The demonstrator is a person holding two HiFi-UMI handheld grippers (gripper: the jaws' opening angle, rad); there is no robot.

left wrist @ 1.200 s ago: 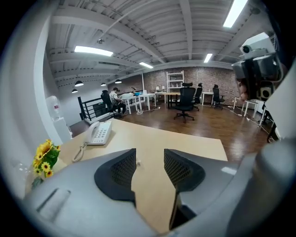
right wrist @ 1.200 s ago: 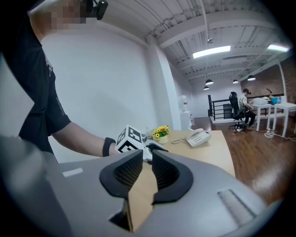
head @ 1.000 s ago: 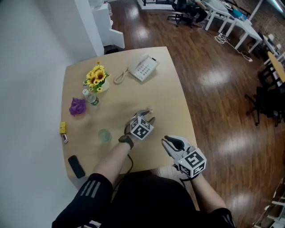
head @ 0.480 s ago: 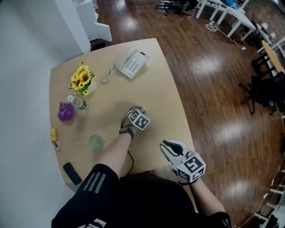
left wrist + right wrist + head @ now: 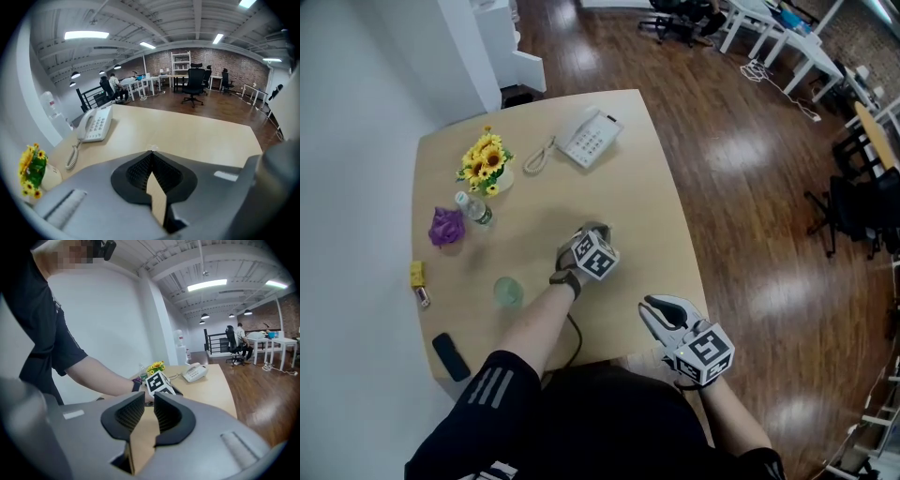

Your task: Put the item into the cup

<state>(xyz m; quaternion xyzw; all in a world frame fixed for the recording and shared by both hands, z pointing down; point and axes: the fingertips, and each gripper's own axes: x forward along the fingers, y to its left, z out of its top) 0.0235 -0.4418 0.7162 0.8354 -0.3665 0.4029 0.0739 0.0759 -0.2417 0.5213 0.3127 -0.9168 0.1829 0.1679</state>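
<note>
A small pale item peeks out at the very tips of my left gripper, whose jaws are pressed together on it, low over the tan table. From the head view that gripper sits mid-table, and the item itself is hidden under it. A clear, greenish cup stands upright to its left, about a hand's width away. My right gripper hovers at the table's near edge, its jaws slightly parted with nothing between them.
At the back stand a white desk phone and a pot of sunflowers. A small bottle, a purple lump, a yellow object and a black device line the left side.
The left gripper's jaws, open around the small pale item a second ago, have closed on it. The right gripper has hardly moved.
</note>
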